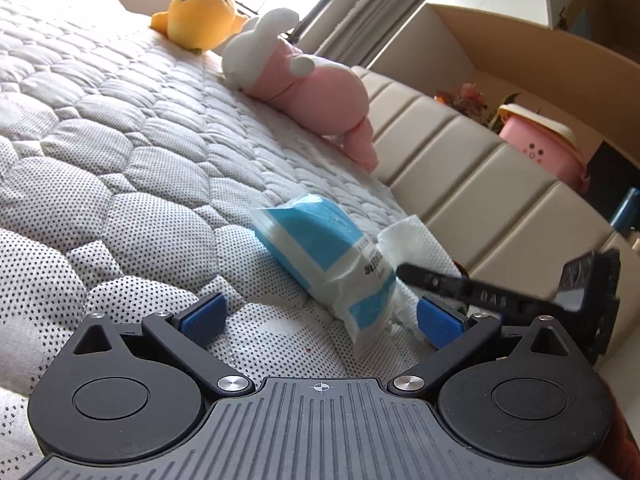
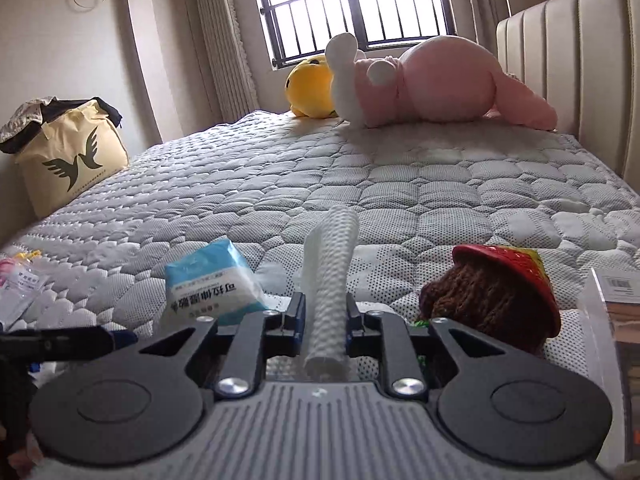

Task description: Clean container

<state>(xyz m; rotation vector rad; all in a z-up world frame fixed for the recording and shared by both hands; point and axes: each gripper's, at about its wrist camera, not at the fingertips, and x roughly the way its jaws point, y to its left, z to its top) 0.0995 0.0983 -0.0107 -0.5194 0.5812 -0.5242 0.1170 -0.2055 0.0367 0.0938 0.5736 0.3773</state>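
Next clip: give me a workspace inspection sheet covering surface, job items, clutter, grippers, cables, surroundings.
Surface: grey quilted mattress.
Job's things: white textured wipe; blue-and-white wipe packet; clear plastic container at right edge.
Clutter: yellow plush toy, pink-and-white plush rabbit, brown knitted item with red cap, beige tote bag.
Grippers: left hand-held gripper open; right hand-held gripper shut on the wipe.
Cables: nothing seen.
Surroundings: barred window, cream padded headboard.

Quilted grey mattress (image 2: 400,176), cream padded headboard (image 2: 568,64), bright barred window (image 2: 360,8).
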